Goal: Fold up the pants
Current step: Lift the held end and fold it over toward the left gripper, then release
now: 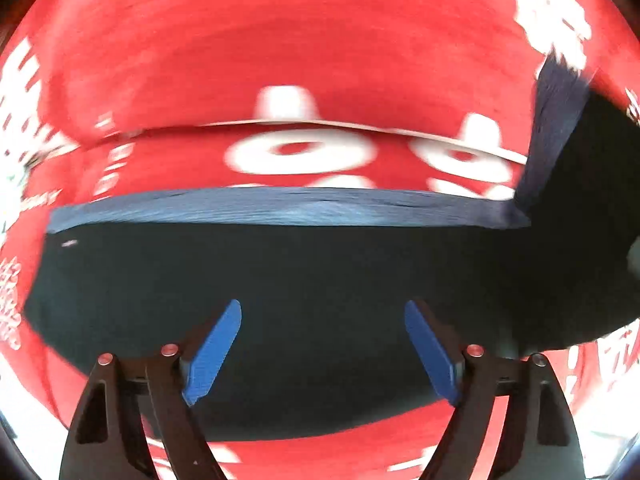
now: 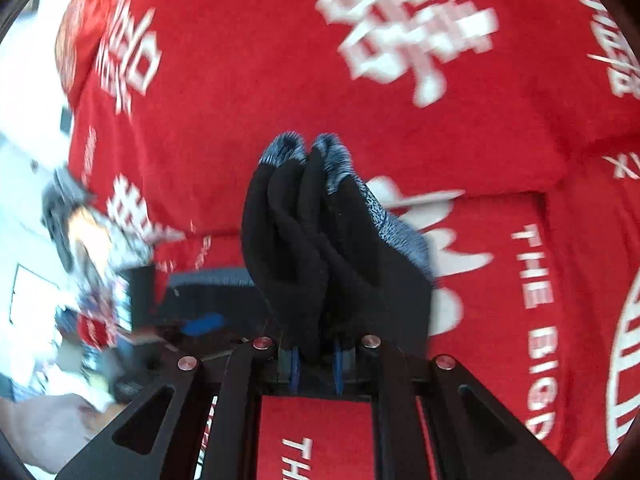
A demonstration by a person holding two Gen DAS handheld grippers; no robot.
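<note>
In the left wrist view, the left gripper point(image 1: 322, 346) is seen pointing steeply down over the pants point(image 1: 280, 300), a dark navy garment spread flat on a red cloth point(image 1: 280, 60) printed with white characters. The blue fingers point(image 1: 216, 350) are spread well apart and nothing is held between them; only dark fabric lies below the gap. The far edge of the pants is marked by a lighter blue ribbed band point(image 1: 280, 208) running nearly straight across the frame, and beyond it a fold line in the red cloth is seen. At the right, part of the garment is lifted off the surface, its ribbed edge rising toward the upper right corner. Bare red cloth is left open beyond the band, at the left end of the garment and along the near edge below the gripper. The picture is smeared by motion.

In the right wrist view, the right gripper point(image 2: 316, 360) is closed on a bunched, folded wad of the pants, which stands up from the jaws in several dark layers capped with the lighter ribbed edge. Wide open red cloth is seen ahead and to the right. To the left, the flat part of the garment and a blurred blue finger of the other gripper are made out, with cluttered, unreadable background past the cloth's edge
</note>
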